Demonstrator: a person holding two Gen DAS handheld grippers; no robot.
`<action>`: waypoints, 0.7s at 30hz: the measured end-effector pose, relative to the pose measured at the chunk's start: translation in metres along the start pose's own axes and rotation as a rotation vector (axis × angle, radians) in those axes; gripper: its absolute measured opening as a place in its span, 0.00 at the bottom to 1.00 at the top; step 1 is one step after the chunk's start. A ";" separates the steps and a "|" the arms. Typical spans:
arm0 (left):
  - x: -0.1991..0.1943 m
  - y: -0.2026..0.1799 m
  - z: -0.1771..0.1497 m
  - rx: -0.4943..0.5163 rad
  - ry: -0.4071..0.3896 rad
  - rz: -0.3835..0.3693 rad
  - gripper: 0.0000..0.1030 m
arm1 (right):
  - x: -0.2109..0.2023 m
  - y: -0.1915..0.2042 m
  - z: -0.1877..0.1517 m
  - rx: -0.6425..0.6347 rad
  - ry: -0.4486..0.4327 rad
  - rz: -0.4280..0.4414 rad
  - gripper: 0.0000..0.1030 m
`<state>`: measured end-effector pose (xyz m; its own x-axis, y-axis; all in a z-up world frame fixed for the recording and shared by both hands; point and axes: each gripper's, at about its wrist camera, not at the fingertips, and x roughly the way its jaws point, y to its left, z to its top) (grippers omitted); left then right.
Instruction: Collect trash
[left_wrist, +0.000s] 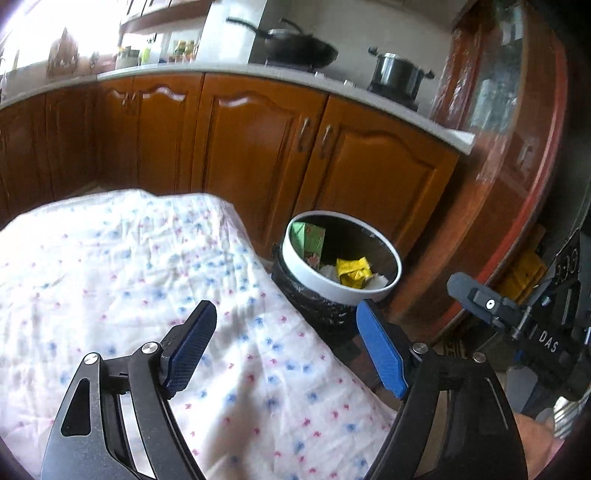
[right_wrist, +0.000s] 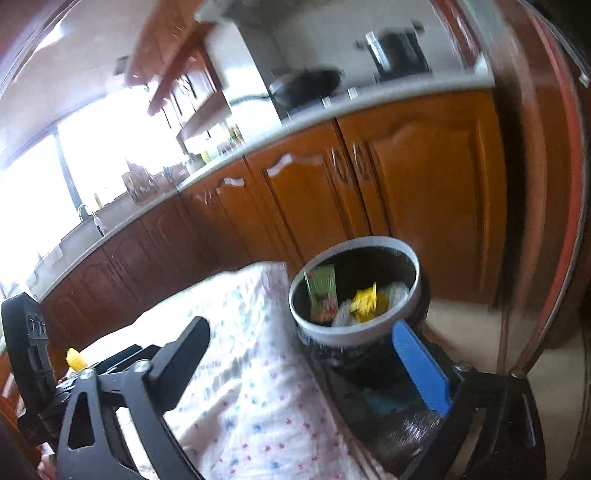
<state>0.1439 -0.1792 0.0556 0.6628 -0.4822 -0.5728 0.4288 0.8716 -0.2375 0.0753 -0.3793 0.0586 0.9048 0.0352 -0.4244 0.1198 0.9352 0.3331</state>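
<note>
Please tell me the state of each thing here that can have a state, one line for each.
left gripper: open, nothing between its fingers.
right gripper: open, holding nothing.
trash bin: lid off, partly filled.
yellow wrapper: crumpled, inside the bin.
green carton: leaning inside the bin.
cabinet doors: closed.

The bin liner (right_wrist: 388, 417) below the bin rim and the stovetop pot (right_wrist: 397, 55) are smeared by blur.

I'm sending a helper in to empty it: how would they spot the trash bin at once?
Find the run of orange-brown wooden cabinets under the kitchen counter. On the floor before them, beside the corner of the flowered tablecloth, stands the trash bin. It is round, with a white rim over a black liner, holding a crumpled yellow wrapper.
</note>
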 end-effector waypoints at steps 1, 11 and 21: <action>-0.007 0.000 0.001 0.007 -0.020 0.006 0.81 | -0.011 0.007 0.002 -0.024 -0.044 -0.005 1.00; -0.063 0.006 -0.029 0.021 -0.227 0.154 1.00 | -0.034 0.033 -0.028 -0.123 -0.168 -0.011 1.00; -0.071 0.017 -0.054 0.025 -0.237 0.299 1.00 | -0.030 0.039 -0.052 -0.154 -0.148 0.001 1.00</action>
<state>0.0705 -0.1257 0.0497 0.8834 -0.2164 -0.4156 0.2076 0.9759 -0.0668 0.0313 -0.3260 0.0408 0.9563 -0.0047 -0.2923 0.0647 0.9785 0.1958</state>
